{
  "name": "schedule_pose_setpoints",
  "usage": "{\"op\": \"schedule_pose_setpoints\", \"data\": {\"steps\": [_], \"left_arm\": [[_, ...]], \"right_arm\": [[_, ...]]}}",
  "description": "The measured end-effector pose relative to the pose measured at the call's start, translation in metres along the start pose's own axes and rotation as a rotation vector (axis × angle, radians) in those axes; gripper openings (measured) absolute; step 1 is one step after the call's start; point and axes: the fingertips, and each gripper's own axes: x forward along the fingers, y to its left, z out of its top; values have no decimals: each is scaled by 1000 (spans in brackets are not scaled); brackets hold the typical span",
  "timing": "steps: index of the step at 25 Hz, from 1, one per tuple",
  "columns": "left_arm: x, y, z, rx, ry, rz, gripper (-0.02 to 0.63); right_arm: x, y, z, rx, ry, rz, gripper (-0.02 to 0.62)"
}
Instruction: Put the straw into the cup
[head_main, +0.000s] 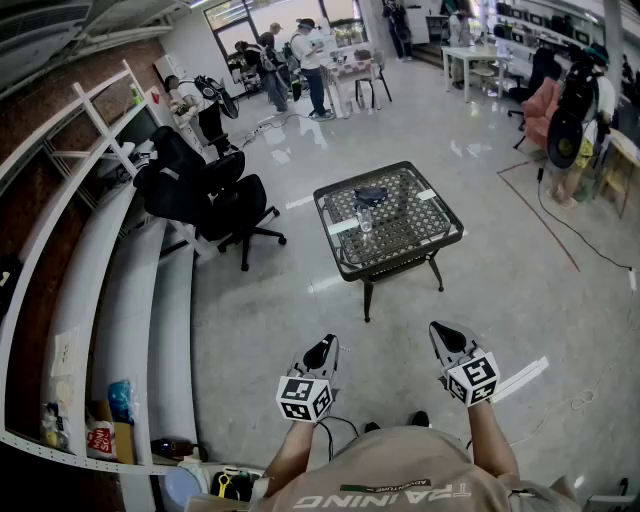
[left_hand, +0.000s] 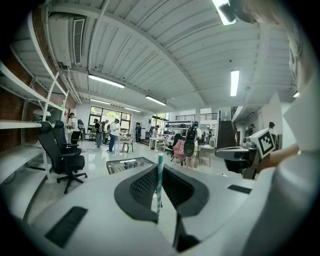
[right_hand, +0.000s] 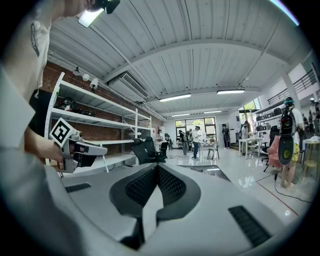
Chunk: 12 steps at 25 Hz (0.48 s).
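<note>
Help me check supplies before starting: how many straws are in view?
1. The striped straw stands upright, clamped between the jaws of the left gripper. The table ahead is too far off to tell whether more straws lie on it.

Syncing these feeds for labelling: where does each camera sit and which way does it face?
Head view: on the head, facing forward and down at the table; shows forearms, left gripper, right gripper.
Left gripper view: on the left gripper, facing along its jaws, shut on the straw; right gripper at right.
Right gripper view: on the right gripper, along its shut, empty jaws; left gripper at left.
Shared: head and left gripper views both show the table.
</note>
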Motion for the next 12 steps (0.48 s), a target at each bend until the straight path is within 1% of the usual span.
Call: {"op": "schedule_pose_setpoints", "data": {"steps": [5, 12], "left_arm": [[-4, -5, -5, -1, 9, -10, 37], [-2, 1, 0, -7, -9, -10, 37]], "right_arm": [[-1, 6, 3, -9, -5, 11, 17], [3, 9, 8, -25, -4, 13, 17]]}}
